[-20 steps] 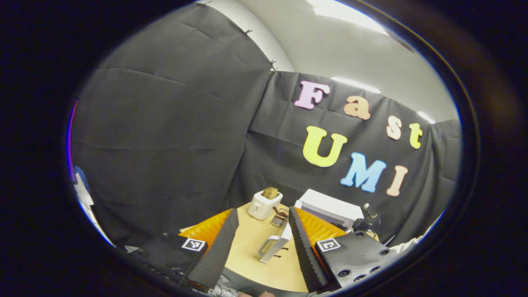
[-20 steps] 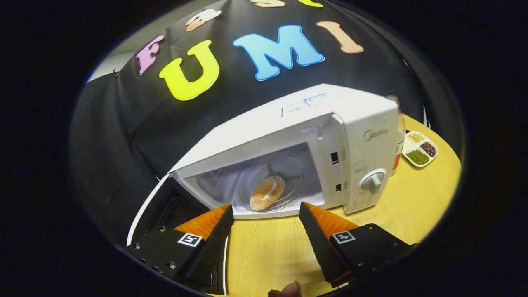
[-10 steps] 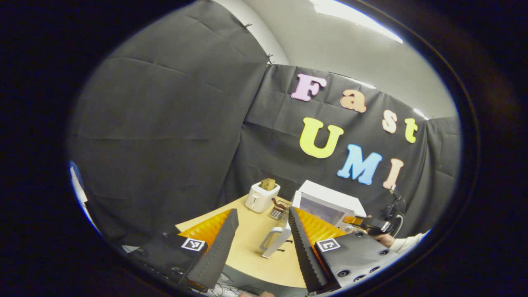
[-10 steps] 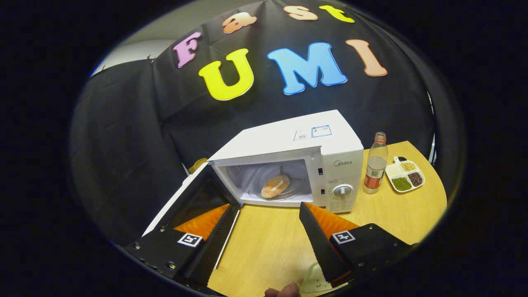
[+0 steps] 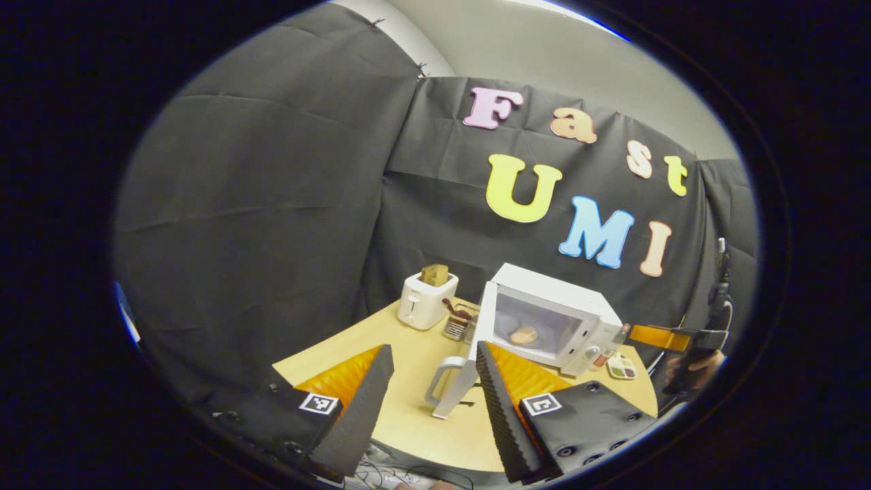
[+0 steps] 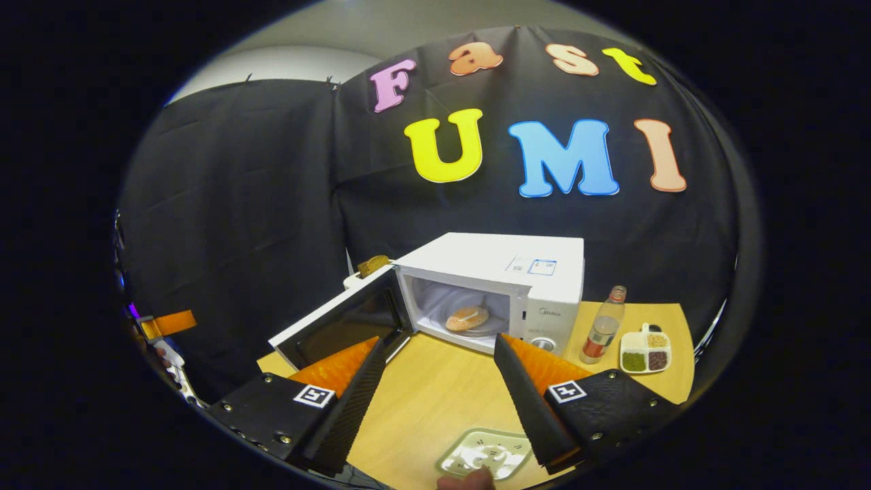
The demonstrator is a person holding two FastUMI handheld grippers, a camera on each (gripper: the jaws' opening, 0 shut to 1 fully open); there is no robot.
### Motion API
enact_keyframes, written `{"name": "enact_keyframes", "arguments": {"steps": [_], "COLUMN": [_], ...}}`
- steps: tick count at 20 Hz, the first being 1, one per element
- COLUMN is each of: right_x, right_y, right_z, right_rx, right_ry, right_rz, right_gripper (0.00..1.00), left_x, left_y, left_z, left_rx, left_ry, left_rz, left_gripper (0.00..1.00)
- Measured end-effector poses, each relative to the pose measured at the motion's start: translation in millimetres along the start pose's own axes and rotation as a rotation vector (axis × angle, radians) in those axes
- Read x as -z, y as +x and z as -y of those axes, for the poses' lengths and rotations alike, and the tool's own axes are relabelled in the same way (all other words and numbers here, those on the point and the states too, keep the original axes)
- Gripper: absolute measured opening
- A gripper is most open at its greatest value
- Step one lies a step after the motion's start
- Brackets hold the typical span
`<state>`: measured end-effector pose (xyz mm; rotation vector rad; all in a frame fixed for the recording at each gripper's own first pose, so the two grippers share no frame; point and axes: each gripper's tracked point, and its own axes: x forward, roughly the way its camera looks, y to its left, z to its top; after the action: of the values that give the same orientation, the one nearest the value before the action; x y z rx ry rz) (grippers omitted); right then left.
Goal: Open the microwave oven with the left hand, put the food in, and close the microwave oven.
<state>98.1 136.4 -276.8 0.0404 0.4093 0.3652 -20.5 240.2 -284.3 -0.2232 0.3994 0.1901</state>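
The white microwave (image 6: 503, 272) stands on the round wooden table with its door (image 6: 340, 327) swung wide to the left. A round orange-brown piece of food (image 6: 467, 318) lies on the glass turntable inside. My right gripper (image 6: 439, 340) is open and holds nothing, well back from the oven over the table's near side. From the left gripper view the microwave (image 5: 548, 316) is far off, its door (image 5: 454, 374) edge-on and the food (image 5: 524, 335) inside. My left gripper (image 5: 432, 348) is open and holds nothing, at the table's near edge.
A clear empty tray (image 6: 484, 454) lies below my right gripper's fingers. A bottle (image 6: 599, 333) and a sectioned dish of beans (image 6: 645, 352) stand right of the oven. A white toaster (image 5: 425, 299) with bread and a small cup (image 5: 454, 325) sit left of it.
My right gripper has drawn back from the oven's mouth, leaving the food on the turntable. The left gripper view has swung right and down, bringing the open oven into sight.
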Motion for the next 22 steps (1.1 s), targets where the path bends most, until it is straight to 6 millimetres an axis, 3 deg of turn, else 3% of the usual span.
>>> {"name": "enact_keyframes", "arguments": {"steps": [1, 2, 5, 7, 9, 10, 11, 14, 17, 22], "right_x": [0, 4, 14, 11, 17, 18, 20, 28, 30, 27], "right_y": [-3, -6, -13, -17, -22, -23, -24, -30, -39, -57], "right_z": [0, 1, 1, 1, 1, -1, -2, -1, 0, 11], "right_rx": [0.008, 0.023, 0.069, 0.096, 0.133, 0.145, 0.159, 0.217, 0.263, 0.326], "right_ry": [-0.017, -0.031, -0.018, -0.018, 0.000, 0.020, 0.040, 0.067, 0.092, 0.099], "right_rz": [0.005, 0.005, -0.020, -0.019, -0.035, -0.037, -0.044, -0.070, -0.082, -0.080], "right_gripper": [0.98, 0.98, 0.98, 0.98, 0.98, 0.98, 0.98, 0.98, 0.98, 0.98], "left_x": [5, 12, 40, 57, 74, 80, 86, 112, 124, 137], "left_y": [12, 26, 66, 93, 116, 127, 137, 163, 180, 186], "left_z": [-3, -8, -15, -30, -42, -48, -54, -74, -66, -27], "left_rx": [0.003, 0.006, 0.058, 0.074, 0.096, 0.106, 0.116, 0.116, 0.155, 0.211], "left_ry": [0.026, 0.056, 0.073, 0.074, 0.059, 0.053, 0.053, 0.084, 0.049, 0.057], "left_rz": [-0.015, -0.030, -0.097, -0.131, -0.169, -0.183, -0.194, -0.260, -0.275, -0.286], "left_gripper": [0.88, 0.82, 0.77, 0.83, 0.83, 0.78, 0.83, 0.83, 0.83, 0.84]}}
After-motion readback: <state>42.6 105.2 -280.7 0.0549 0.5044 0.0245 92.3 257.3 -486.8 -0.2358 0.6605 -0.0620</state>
